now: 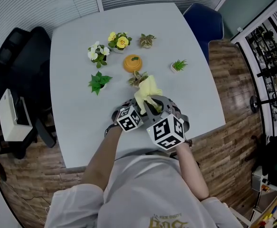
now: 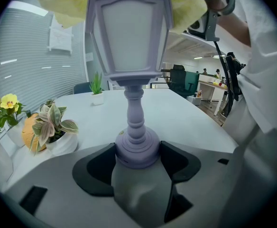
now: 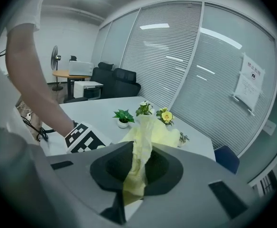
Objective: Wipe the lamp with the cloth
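Observation:
A pale lilac lantern-shaped lamp point(image 2: 133, 46) stands upright in my left gripper point(image 2: 137, 161), which is shut on its round base. A yellow cloth point(image 3: 141, 151) is pinched in my right gripper point(image 3: 136, 175), which is shut on it. The cloth point(image 2: 186, 4) is draped over the lamp's top. In the head view the cloth point(image 1: 147, 90) rises above both grippers, the left gripper point(image 1: 131, 112) beside the right gripper point(image 1: 158, 109), over the near part of the grey table point(image 1: 81, 141). The lamp is hidden there under the cloth.
Several small potted plants stand on the table: yellow flowers point(image 1: 119, 41), white flowers point(image 1: 96, 52), a green plant point(image 1: 99, 82), a grass tuft point(image 1: 178, 65). An orange pumpkin-shaped pot point(image 1: 133, 63) sits among them. Black chairs point(image 1: 20, 56) are left, a blue chair point(image 1: 205, 20) at the far right.

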Demonstrator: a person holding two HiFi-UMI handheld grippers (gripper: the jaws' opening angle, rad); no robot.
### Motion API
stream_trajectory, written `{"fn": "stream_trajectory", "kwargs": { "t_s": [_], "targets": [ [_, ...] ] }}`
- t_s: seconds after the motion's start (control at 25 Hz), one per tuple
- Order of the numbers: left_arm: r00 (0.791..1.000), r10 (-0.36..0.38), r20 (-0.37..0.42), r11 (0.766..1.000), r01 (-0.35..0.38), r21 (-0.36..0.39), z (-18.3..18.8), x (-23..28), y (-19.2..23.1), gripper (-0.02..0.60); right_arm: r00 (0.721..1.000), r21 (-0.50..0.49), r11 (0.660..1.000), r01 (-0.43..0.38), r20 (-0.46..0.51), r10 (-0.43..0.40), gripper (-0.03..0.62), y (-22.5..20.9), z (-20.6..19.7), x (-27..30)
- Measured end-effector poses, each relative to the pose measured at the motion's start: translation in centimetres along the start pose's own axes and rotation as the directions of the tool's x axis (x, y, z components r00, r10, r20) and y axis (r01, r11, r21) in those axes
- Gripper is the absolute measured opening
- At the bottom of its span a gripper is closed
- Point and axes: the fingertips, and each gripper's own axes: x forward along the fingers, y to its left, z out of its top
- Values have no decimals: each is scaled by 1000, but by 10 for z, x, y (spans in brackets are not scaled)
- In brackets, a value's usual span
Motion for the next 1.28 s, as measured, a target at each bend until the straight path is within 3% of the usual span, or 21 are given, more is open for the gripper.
{"fn": "stream_trajectory", "kwargs": {
  "t_s": [0.44, 1.28],
  "targets": [
    [1000, 1, 1, 1000, -1, 1, -1, 1, 1, 305, 1000, 28, 999, -19, -11, 19, 54, -9, 1, 10],
    [1000, 0, 4, 1000, 0, 2, -2, 2, 2, 305, 999, 173, 984, -32, 21, 29, 54, -33, -3, 22]
  ]
}}
